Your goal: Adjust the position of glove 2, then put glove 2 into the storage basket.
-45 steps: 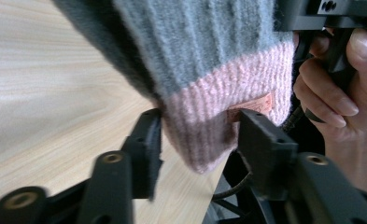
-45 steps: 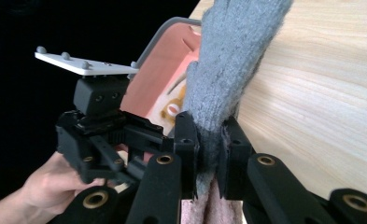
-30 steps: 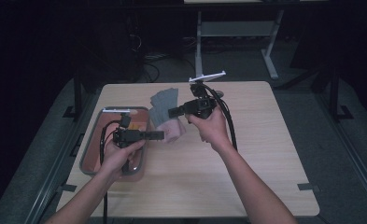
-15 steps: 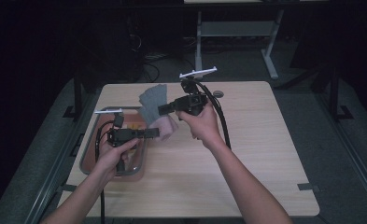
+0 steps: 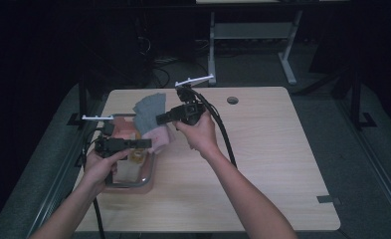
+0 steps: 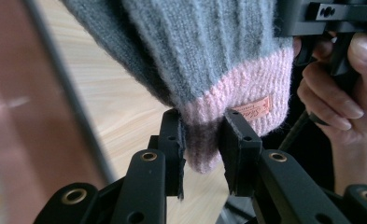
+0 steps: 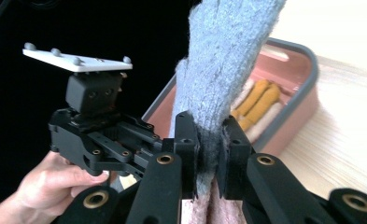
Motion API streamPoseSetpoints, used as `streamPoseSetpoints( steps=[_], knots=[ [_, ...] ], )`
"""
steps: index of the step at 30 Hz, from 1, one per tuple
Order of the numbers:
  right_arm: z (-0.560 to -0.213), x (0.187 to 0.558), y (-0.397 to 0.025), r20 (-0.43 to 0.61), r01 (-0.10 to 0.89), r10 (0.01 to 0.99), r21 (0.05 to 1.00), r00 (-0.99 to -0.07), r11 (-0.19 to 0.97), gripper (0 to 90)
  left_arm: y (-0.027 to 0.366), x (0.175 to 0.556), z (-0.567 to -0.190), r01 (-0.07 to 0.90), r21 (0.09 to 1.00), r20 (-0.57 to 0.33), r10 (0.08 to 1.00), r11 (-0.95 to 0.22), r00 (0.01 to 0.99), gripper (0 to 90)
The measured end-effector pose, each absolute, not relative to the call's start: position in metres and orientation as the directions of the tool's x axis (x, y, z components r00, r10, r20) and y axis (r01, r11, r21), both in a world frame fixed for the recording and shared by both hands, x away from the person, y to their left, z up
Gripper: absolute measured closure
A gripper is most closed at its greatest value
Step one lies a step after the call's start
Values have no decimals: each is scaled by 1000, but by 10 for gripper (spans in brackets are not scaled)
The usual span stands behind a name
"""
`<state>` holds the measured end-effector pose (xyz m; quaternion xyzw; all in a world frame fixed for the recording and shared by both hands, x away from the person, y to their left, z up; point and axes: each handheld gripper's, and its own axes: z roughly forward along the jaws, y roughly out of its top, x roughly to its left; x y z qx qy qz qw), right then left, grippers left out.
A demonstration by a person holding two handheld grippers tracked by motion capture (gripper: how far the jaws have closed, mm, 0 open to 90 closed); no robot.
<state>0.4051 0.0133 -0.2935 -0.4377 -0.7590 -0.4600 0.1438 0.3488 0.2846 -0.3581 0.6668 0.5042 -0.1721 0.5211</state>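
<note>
A grey knitted sock [image 5: 147, 110] with a pink cuff [image 6: 237, 95] and a small orange label hangs above the table's left side, held between both grippers. My left gripper [image 6: 202, 140] is shut on the bottom edge of the pink cuff. My right gripper [image 7: 209, 149] is shut on the grey part [image 7: 228, 56], just above the pink. In the high view the left gripper [image 5: 147, 143] sits lower and nearer, over the tray. The right gripper [image 5: 159, 119] is higher and farther back.
A pink tray with a grey rim [image 5: 150, 174] lies at the table's left edge, holding yellow and pale socks [image 7: 260, 95]. The wooden table [image 5: 272, 164] has a round cable hole [image 5: 232, 100] at the back. The floor and desk legs beyond are dark.
The right gripper has shifted slightly left and up with the sock. The left gripper has stayed over the tray, drifting a little left, still gripping the cuff.
</note>
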Motion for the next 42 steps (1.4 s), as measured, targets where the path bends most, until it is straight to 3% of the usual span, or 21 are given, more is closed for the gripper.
streamPoseSetpoints(
  steps=[13, 42],
  knots=[
    [-307, 406, 45, 642, 797, 499, 573, -582, 192, 803, 312, 341, -349, 863, 504, -707, 582, 18, 401, 724],
    [-341, 405, 82, 647, 810, 499, 532, -577, 247, 800, 341, 337, -360, 899, 432, -636, 682, -71, 360, 728]
  ],
)
